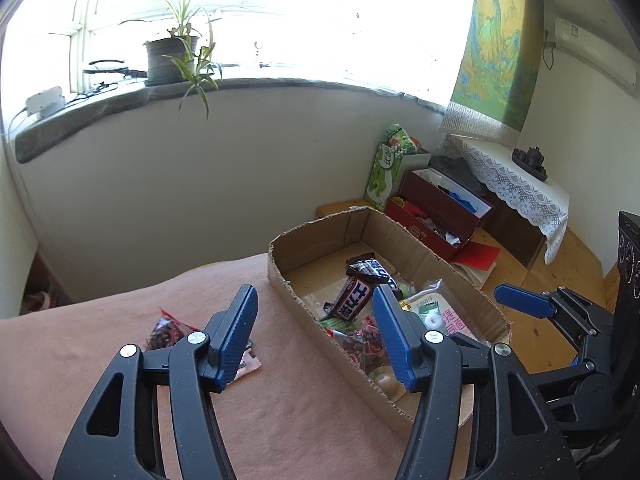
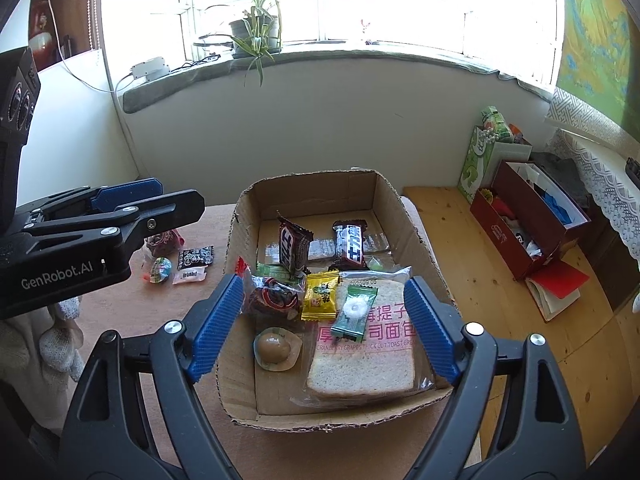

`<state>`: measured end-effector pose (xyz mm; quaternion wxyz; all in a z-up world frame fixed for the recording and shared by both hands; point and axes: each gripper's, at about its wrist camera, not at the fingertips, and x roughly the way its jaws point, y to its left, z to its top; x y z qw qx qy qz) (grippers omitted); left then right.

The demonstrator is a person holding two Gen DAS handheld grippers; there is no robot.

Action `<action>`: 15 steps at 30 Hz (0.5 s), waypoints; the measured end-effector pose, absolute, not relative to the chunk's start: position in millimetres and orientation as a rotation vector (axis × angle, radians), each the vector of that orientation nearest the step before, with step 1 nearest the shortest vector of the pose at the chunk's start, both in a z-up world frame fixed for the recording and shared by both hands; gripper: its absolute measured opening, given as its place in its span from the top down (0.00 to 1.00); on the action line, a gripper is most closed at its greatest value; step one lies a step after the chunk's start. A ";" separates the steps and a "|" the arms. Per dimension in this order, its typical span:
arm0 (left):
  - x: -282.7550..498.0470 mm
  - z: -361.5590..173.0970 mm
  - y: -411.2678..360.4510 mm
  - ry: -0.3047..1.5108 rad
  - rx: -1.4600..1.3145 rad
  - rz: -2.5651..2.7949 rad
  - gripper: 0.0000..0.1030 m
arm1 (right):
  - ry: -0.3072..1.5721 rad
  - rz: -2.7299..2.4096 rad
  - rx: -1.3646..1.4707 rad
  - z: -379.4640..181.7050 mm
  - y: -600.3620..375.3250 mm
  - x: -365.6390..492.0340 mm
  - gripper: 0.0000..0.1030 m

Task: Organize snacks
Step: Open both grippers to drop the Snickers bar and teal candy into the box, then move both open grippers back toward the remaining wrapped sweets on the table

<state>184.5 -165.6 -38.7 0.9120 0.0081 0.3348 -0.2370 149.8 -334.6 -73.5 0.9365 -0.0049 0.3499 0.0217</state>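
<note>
A cardboard box (image 2: 240, 216) sits on the pink cloth and holds two chocolate bars (image 2: 294, 250), a yellow packet (image 2: 320, 296), a green mint candy (image 2: 354, 312), a packed bread slice (image 2: 360, 368), a dark red packet (image 2: 272, 298) and a packed egg (image 2: 276, 348). My right gripper (image 2: 324, 280) hangs open above these snacks, holding nothing. My left gripper (image 1: 313, 290) is open and empty over the box's left wall (image 1: 280, 276). Left of the box, a red packet (image 2: 162, 242), a black-and-white packet (image 2: 194, 258) and a round candy (image 2: 160, 270) lie on the cloth.
A wooden surface (image 2: 440, 220) extends to the right of the box. On it stand a red box of odds and ends (image 2: 520, 232), a green tissue box (image 2: 476, 164) and a red notebook (image 2: 560, 288). Behind runs a wall with a windowsill and a potted plant (image 2: 256, 28).
</note>
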 end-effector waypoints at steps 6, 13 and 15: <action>192.4 -44.6 -114.9 0.713 -0.033 -0.395 0.42 | 0.706 0.102 0.019 -72.4 -314.8 146.1 0.17; 200.7 -57.7 -54.6 0.741 -0.105 -0.290 0.42 | 0.708 0.184 0.004 -75.7 -276.3 147.0 0.17; 200.8 -62.7 -42.0 0.751 -0.119 -0.273 0.42 | 0.714 0.212 -0.006 -78.4 -262.9 148.8 0.17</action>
